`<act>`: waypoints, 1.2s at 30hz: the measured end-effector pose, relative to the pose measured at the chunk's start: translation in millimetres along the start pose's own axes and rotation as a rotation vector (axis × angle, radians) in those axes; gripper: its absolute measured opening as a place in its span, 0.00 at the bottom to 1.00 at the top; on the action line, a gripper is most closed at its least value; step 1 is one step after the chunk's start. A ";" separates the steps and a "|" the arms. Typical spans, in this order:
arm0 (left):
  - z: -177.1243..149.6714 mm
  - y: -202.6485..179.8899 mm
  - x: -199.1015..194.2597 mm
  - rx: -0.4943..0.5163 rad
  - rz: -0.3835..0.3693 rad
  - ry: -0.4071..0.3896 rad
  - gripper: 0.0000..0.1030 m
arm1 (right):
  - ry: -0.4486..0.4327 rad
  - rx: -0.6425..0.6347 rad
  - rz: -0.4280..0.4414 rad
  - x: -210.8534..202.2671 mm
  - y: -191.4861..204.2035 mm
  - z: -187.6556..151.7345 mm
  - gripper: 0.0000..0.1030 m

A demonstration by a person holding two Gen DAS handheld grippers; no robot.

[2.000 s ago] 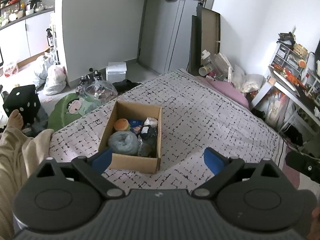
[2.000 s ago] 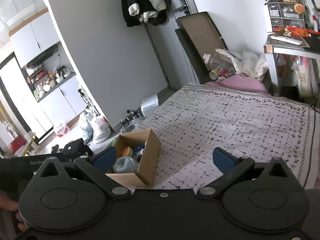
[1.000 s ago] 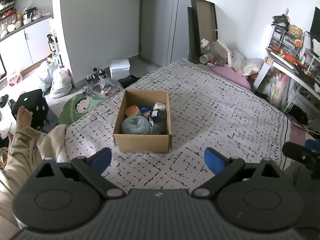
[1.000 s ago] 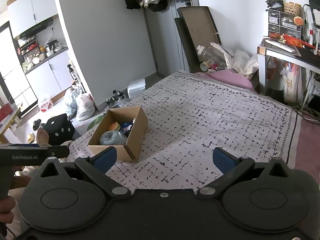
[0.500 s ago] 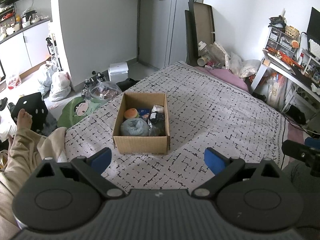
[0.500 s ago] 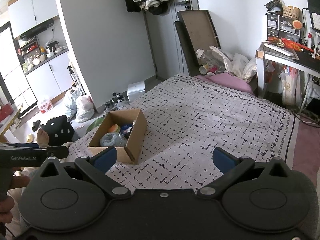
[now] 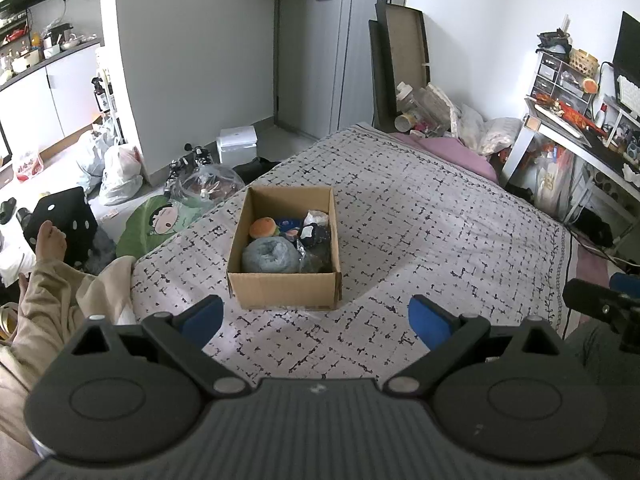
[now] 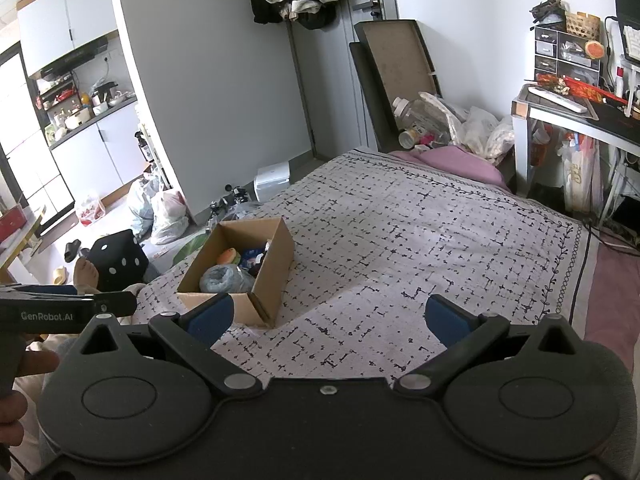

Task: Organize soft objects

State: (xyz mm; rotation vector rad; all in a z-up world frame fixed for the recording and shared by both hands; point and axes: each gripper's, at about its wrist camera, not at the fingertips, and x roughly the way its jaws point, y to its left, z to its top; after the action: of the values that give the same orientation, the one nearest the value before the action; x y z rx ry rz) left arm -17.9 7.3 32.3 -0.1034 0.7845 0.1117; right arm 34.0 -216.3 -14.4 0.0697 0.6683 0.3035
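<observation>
While both claws gape, box (image 7: pixel 285 290) prob. full.

Left gripper (image 7: pixel 316 316) low in frame, jaws spread wide, nothing between them. Right gripper (image 8: pixel 326 318) likewise agape and empty. A bare foot (image 7: pixel 51 236) shows at far left.

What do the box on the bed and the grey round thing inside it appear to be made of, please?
The box looks like plain brown corrugated cardboard, matte, with a raw cut rim and folded corners. The grey round thing seems a soft fuzzy fabric, perhaps plush or chenille, judging by its woolly, dimpled surface; the exact fibre cannot be told.
</observation>
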 end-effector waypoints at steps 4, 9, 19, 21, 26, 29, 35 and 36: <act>-2.2 -0.3 0.9 -0.003 0.001 0.006 0.95 | 0.001 0.003 0.000 0.1 -1.5 -0.9 1.00; -3.6 -2.6 1.1 0.004 0.003 0.009 0.95 | 0.000 0.003 0.000 0.0 -1.4 -0.6 1.00; -4.1 -6.7 -2.5 0.014 0.001 -0.002 0.95 | -0.007 0.008 -0.002 -2.7 -3.6 -1.4 1.00; -4.1 -6.8 -2.5 0.016 0.001 -0.003 0.95 | -0.008 0.010 -0.002 -3.5 -3.5 -1.8 1.00; -4.6 -7.6 -1.7 0.017 0.002 -0.001 0.95 | -0.009 0.008 -0.002 -3.5 -3.7 -1.8 1.00; -5.9 -7.9 -3.5 0.019 0.000 -0.009 0.95 | -0.006 0.009 -0.004 -3.5 -3.6 -2.3 1.00; -9.3 -5.7 -4.7 0.009 0.004 -0.020 0.95 | 0.002 0.006 -0.004 -2.8 -1.7 -4.2 1.00; -9.6 -5.6 -4.3 0.008 0.002 -0.018 0.95 | 0.003 0.007 -0.004 -2.6 -1.3 -4.2 1.00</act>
State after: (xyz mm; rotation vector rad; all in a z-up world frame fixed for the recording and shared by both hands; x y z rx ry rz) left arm -26.9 0.2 28.9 -0.0938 0.7672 0.1111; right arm 29.8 -218.5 -16.4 0.0751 0.6724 0.2975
